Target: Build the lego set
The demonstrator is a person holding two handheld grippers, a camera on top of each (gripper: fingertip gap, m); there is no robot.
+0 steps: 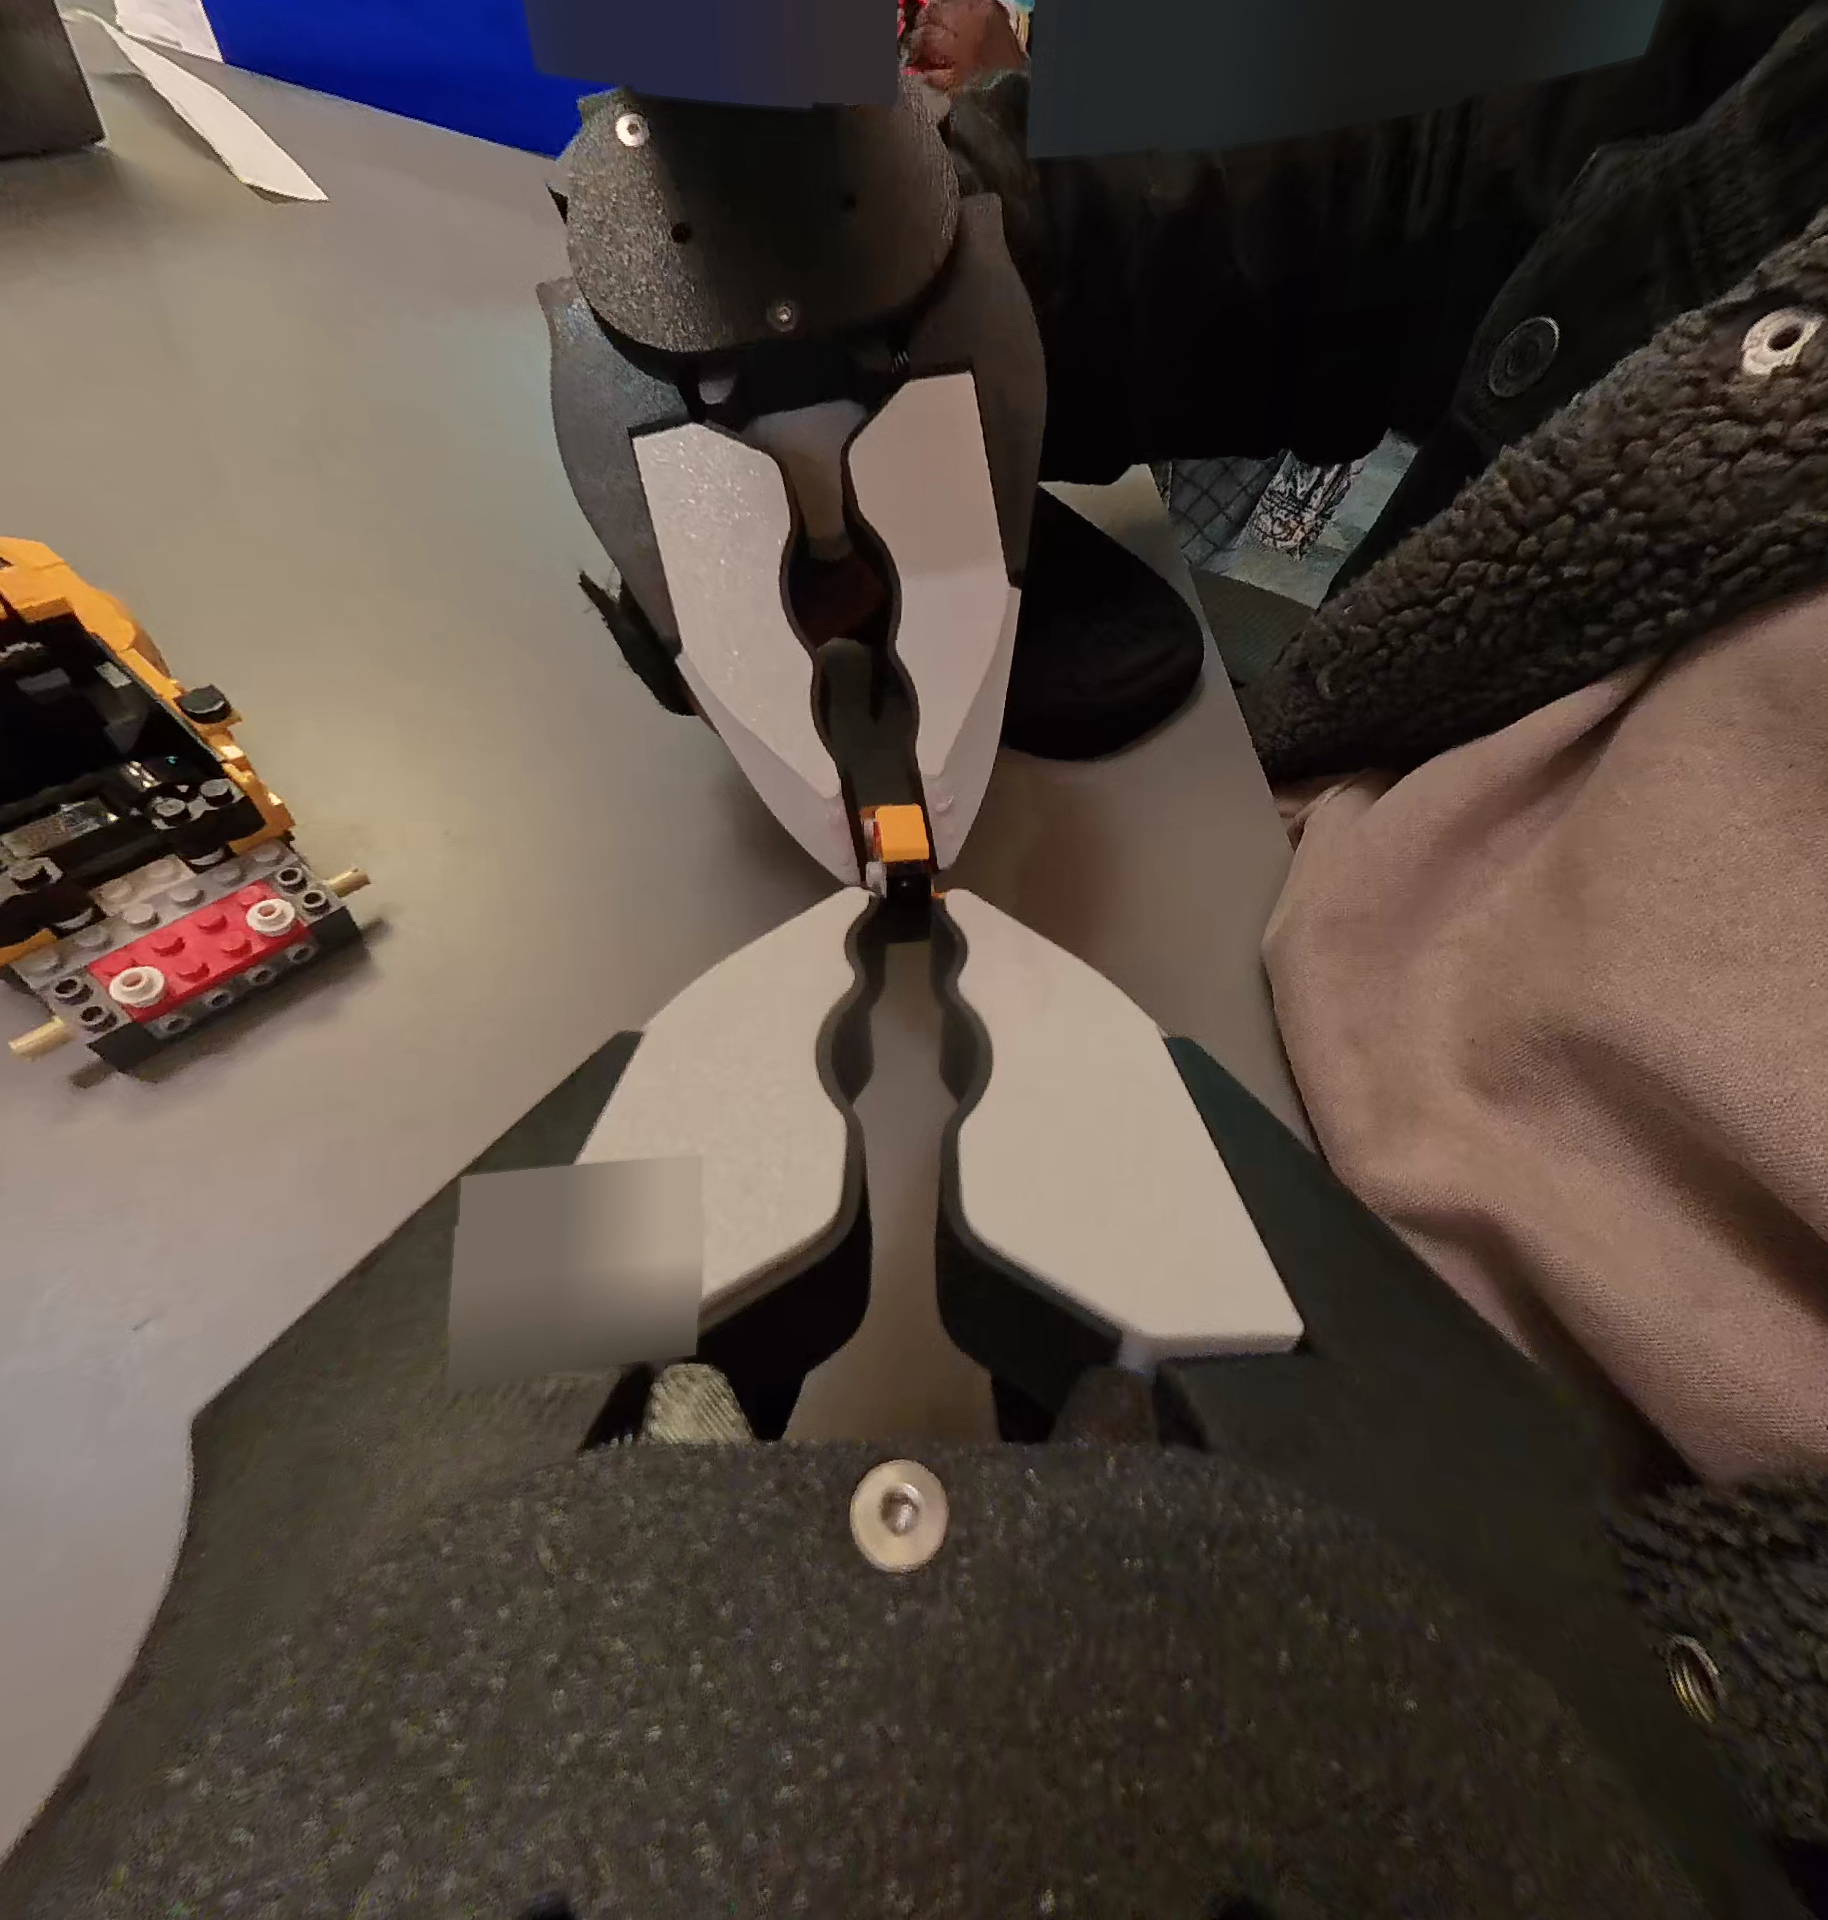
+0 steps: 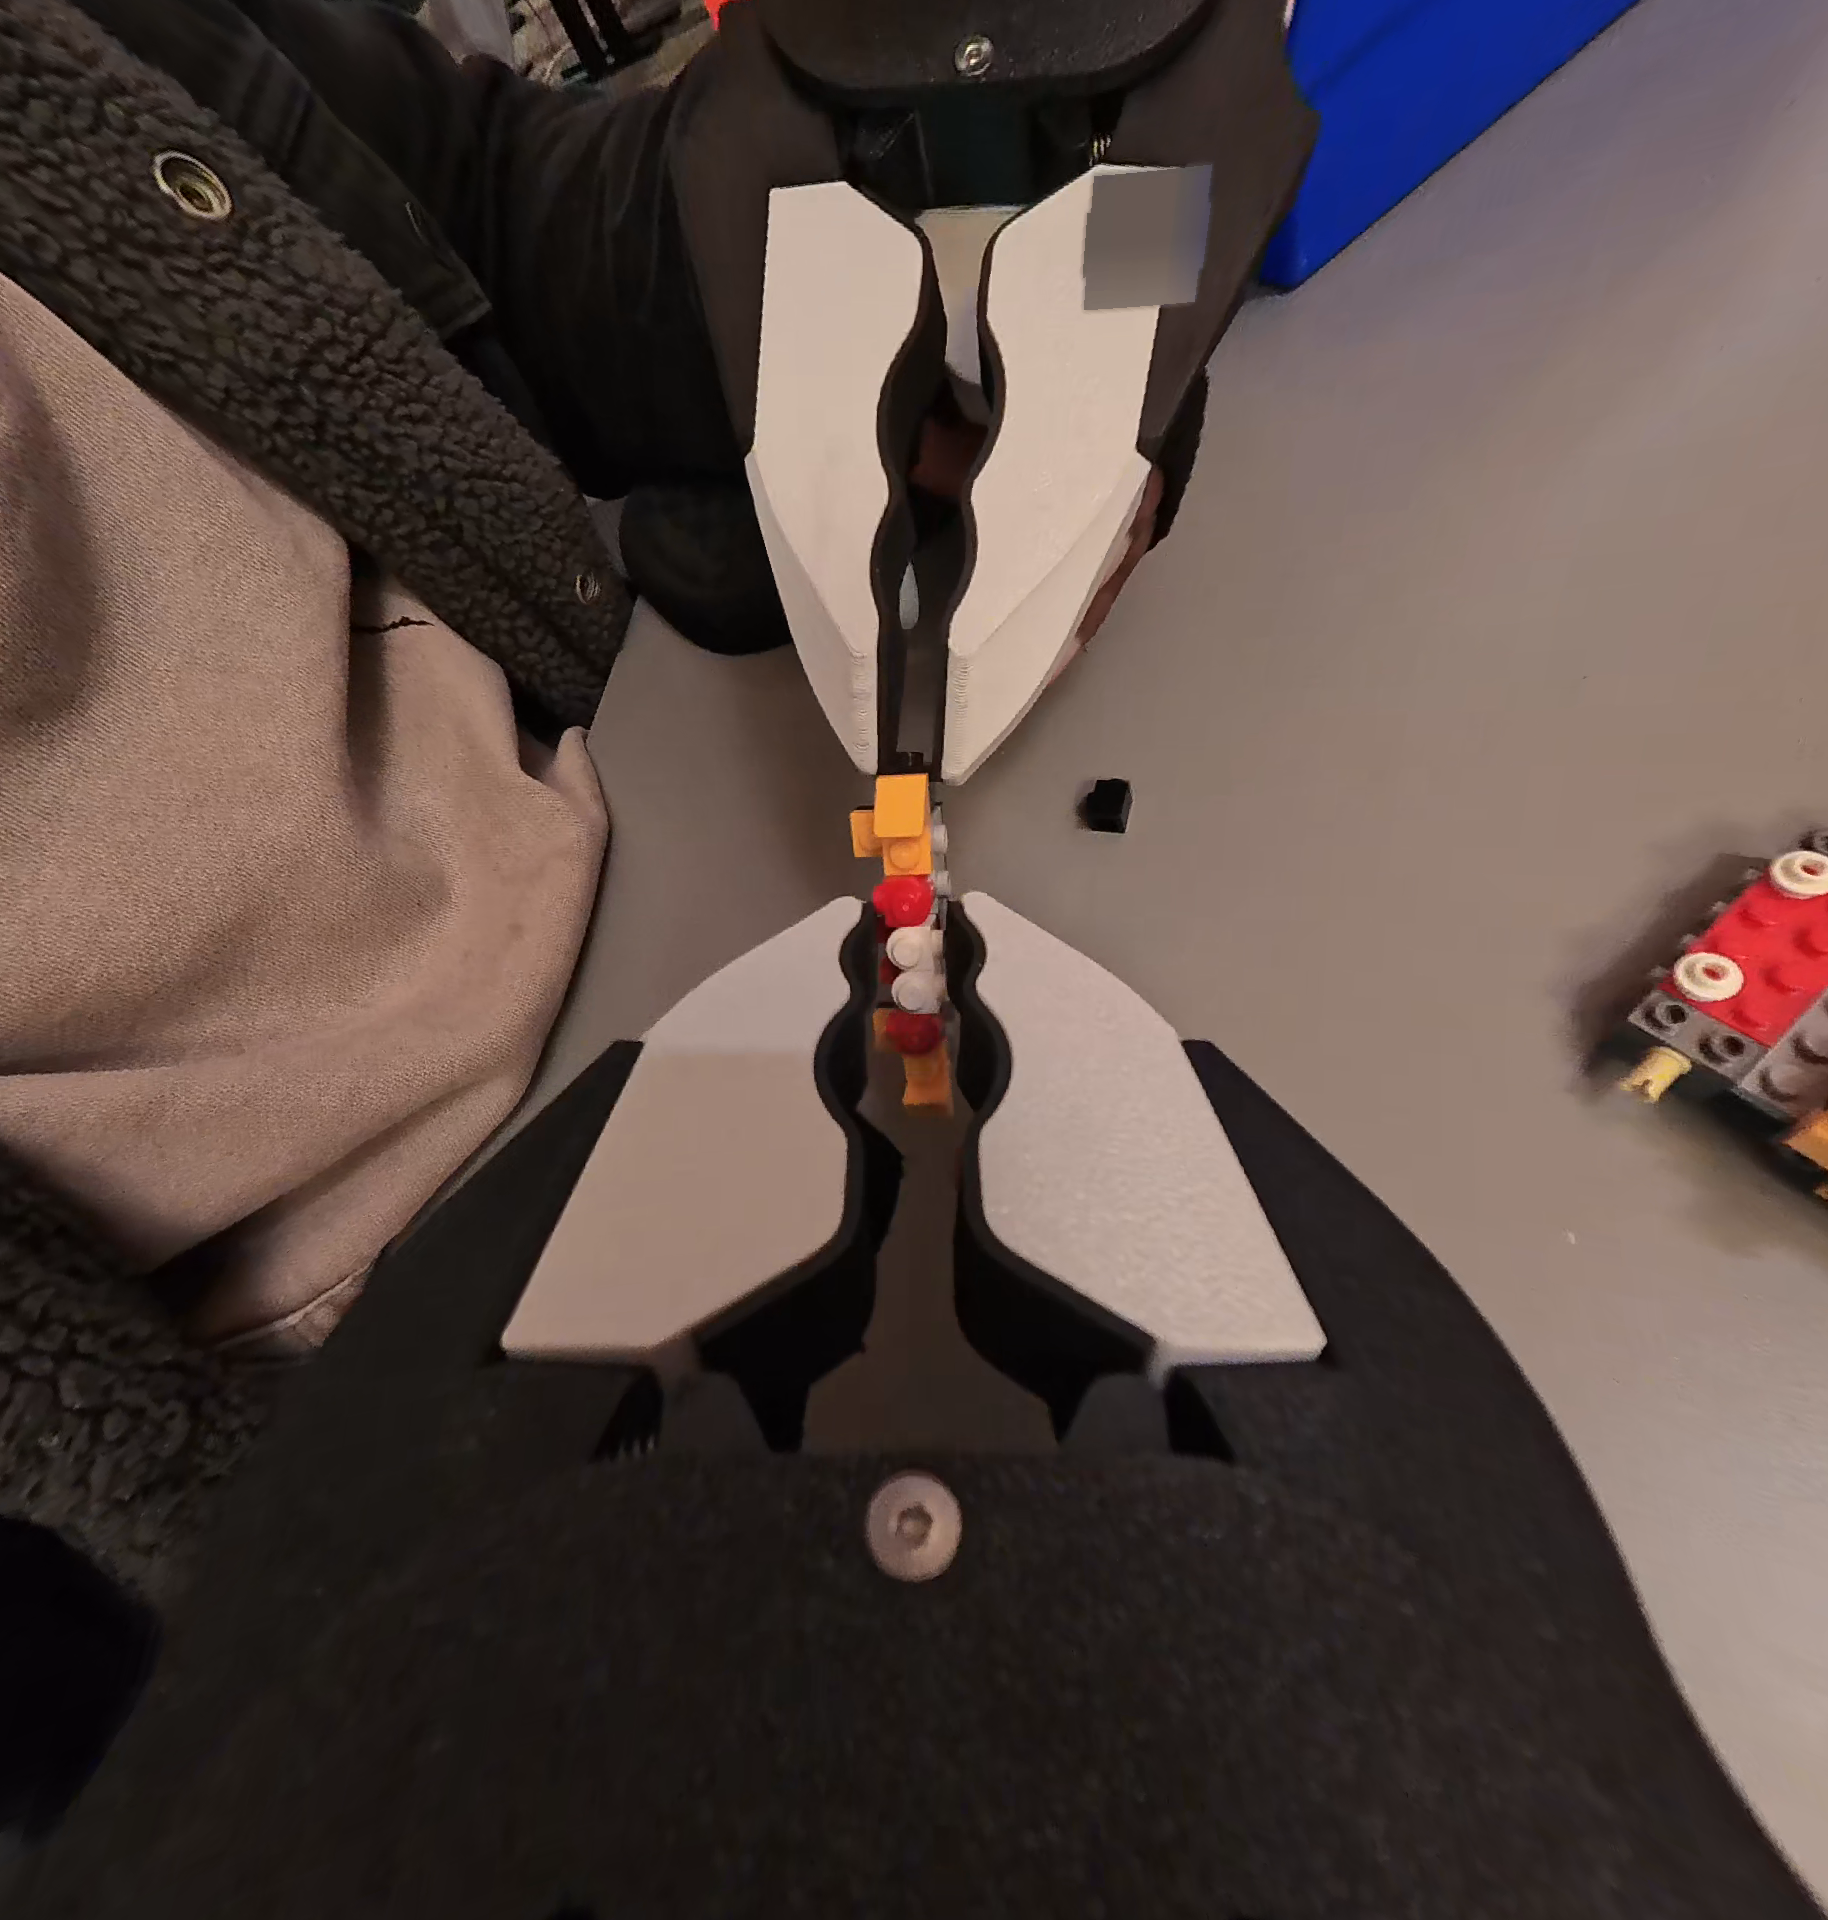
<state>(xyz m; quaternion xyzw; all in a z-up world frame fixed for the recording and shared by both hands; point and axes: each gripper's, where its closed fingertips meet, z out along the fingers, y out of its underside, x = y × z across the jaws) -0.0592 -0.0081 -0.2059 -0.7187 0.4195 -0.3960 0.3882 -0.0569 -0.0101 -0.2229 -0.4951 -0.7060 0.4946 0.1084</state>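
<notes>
Lego strip held tip to tip above grey bench

A slim orange, red and white sub-assembly [image 2: 912, 935] is clamped at both ends; the half-built orange car [image 1: 110, 810], red plate exposed, rests nearby beside a loose black brick [image 2: 1105, 805].

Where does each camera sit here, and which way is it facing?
Left wrist view: on the left claw, facing the right claw; car model to its left, sleeve to its right.
Right wrist view: on the right claw, facing the left claw; sleeve on the left, car model on the right, loose black brick on the table.
Shared: the small brick assembly between the claws.
</notes>
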